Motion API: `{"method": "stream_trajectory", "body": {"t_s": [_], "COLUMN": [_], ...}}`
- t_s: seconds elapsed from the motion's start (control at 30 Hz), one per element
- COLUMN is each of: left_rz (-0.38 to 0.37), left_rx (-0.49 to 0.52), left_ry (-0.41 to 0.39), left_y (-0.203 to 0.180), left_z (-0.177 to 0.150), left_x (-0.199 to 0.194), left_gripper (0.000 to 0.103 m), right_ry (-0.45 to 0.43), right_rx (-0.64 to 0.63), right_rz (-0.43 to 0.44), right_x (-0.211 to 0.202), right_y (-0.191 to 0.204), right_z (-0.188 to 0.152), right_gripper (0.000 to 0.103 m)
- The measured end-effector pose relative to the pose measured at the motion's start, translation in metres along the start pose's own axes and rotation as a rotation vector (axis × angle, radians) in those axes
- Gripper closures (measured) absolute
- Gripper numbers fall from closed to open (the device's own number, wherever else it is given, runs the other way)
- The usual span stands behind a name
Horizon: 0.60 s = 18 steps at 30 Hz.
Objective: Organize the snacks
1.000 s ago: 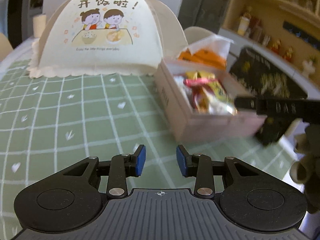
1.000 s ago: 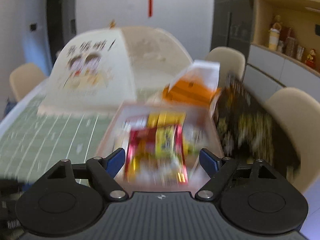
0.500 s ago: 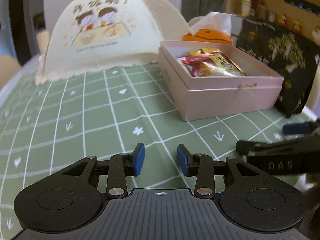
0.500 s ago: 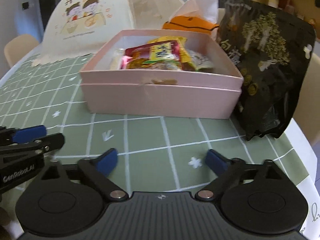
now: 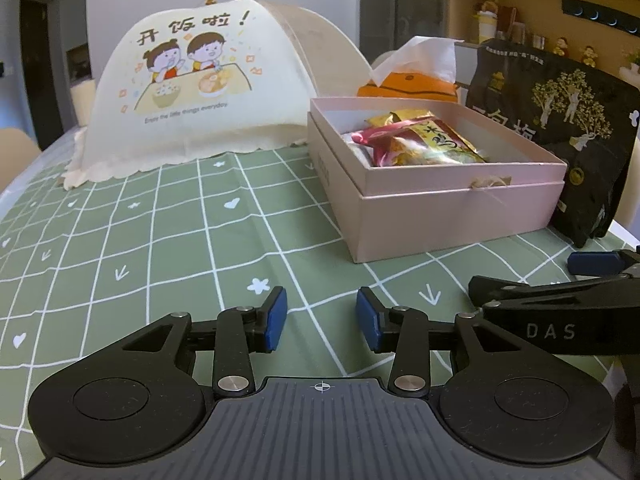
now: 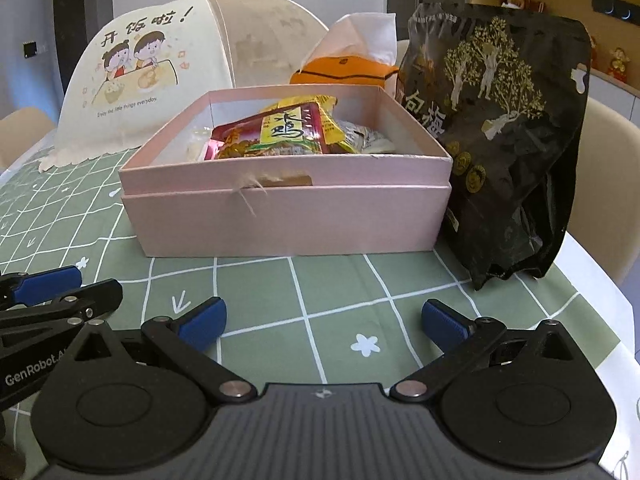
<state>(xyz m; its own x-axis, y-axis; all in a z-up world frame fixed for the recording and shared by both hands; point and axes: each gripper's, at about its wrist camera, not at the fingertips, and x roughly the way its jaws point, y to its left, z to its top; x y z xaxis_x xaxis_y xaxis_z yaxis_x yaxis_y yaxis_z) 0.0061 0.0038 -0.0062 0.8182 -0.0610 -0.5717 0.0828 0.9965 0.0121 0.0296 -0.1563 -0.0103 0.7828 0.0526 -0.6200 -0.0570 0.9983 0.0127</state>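
We held both grippers, left point(image 5: 321, 319) and right point(image 6: 323, 320), released and empty before the snack box point(image 6: 288, 220), their jaws having just been opening.

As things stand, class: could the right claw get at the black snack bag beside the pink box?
Probably yes. The right claw stands wide open and empty, and only bare tablecloth lies between it and the black snack bag, which stands outside the pink box.
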Motion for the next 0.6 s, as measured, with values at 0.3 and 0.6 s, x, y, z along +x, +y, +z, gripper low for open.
{"method": "stream_trajectory", "body": {"t_s": [0.3,0.6], "left_rz": [-0.003,-0.002], "left_rx": [-0.002,-0.001], "left_ry": [0.0,0.0], "left_y": [0.001,0.0006], "left_z": [0.0001,0.0], "left_x": [0.0006,0.0006], "left_gripper": [0.058,0.058], "right_ry": [0.001,0.001], "right_rx": [0.002,0.002], "right_rz": [0.008,0.008], "right_x": [0.0028,0.0026], "right_y": [0.0001,0.0002], "right_z": [0.0018,0.0015], "right_gripper": [0.0,0.0]}}
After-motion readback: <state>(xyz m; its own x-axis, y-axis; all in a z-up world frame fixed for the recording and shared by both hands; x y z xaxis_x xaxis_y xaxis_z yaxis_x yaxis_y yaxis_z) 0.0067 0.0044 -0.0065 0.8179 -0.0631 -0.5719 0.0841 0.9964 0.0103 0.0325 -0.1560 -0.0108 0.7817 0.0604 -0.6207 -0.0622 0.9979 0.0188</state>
